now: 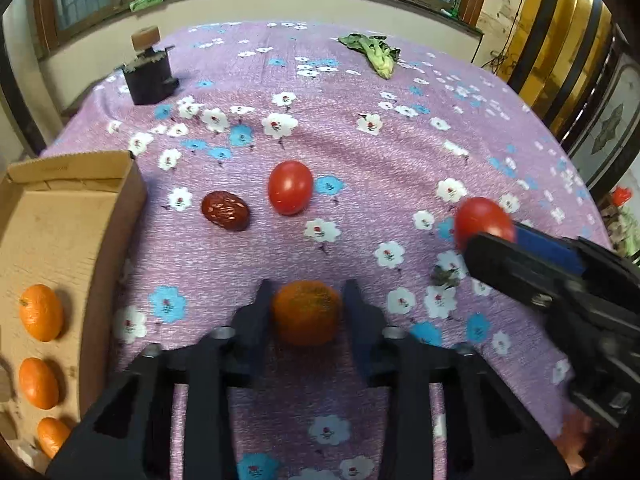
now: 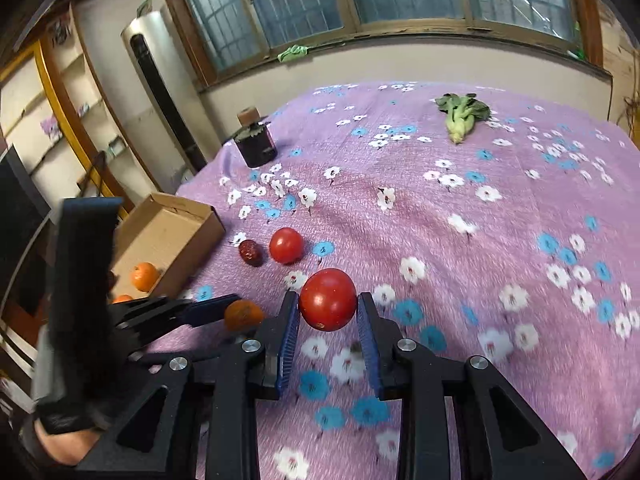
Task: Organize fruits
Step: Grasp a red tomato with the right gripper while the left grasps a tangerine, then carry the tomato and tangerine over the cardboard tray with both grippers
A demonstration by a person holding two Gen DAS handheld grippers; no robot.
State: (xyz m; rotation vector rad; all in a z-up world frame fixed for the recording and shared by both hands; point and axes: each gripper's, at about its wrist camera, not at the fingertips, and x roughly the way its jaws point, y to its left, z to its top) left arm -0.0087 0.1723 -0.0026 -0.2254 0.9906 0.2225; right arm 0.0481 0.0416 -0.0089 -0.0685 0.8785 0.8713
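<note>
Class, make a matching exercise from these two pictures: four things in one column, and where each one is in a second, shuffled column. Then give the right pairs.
Things
1. small orange mandarin
2. round red tomato
3. wrinkled dark red date
4. green leafy vegetable

Places
A. far end of the flowered purple cloth, near the window
B. between the left tongs
C. on the cloth beside the loose second red tomato
D. between the right tongs

Pairs: 1-B, 2-D, 3-C, 4-A
</note>
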